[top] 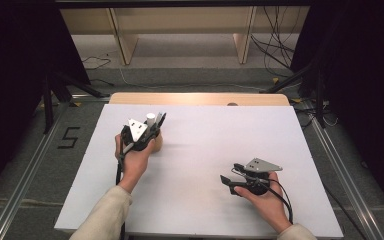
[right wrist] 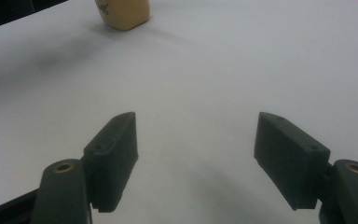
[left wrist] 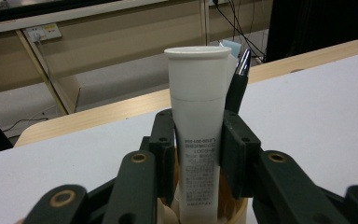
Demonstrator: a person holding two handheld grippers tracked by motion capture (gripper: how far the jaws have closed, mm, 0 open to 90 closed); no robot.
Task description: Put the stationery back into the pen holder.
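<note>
A white table (top: 200, 150) stands before a wooden shelf (top: 180, 30).

A white surface (top: 205, 165) covers a light wooden tabletop whose far edge (top: 200, 98) shows beyond it. Behind it stands a pale wooden bench or shelf frame (top: 180, 30) on grey carpeted floor (top: 190, 75). Black cables (top: 275, 45) trail across the floor at the right. Dark curtains (top: 365, 75) close in both sides. Metal rails (top: 25, 180) run along the floor, and a black number five (top: 69, 137) is marked at the left.
</note>
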